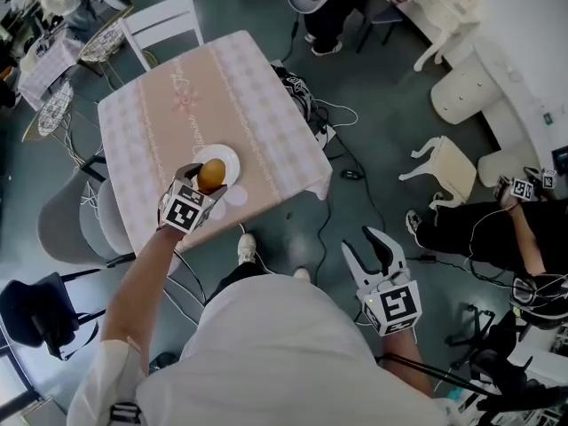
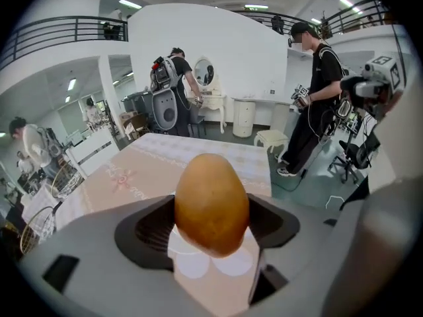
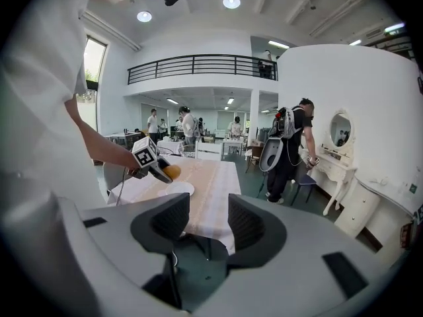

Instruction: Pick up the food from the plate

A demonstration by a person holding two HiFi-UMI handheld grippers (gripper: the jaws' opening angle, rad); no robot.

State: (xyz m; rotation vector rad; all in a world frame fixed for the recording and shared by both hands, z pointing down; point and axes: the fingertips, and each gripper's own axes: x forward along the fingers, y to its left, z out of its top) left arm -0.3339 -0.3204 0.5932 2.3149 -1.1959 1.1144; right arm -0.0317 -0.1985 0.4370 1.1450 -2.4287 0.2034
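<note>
A golden-brown, egg-shaped potato (image 1: 210, 175) is clamped between the jaws of my left gripper (image 1: 206, 181), held above the white plate (image 1: 227, 159). In the left gripper view the potato (image 2: 211, 204) fills the gap between both pads, with the plate (image 2: 205, 261) below it. From the right gripper view I see the potato (image 3: 172, 172) lifted over the plate (image 3: 176, 189). My right gripper (image 1: 374, 254) hangs open and empty off the table, over the floor; its jaws (image 3: 208, 222) stand apart.
The plate rests near the front edge of a pink checked table (image 1: 206, 105). A white chair (image 1: 164, 23) stands behind it, grey chairs (image 1: 75, 229) at the left. Cables (image 1: 333, 136) lie on the floor. A seated person (image 1: 484, 224) is at right.
</note>
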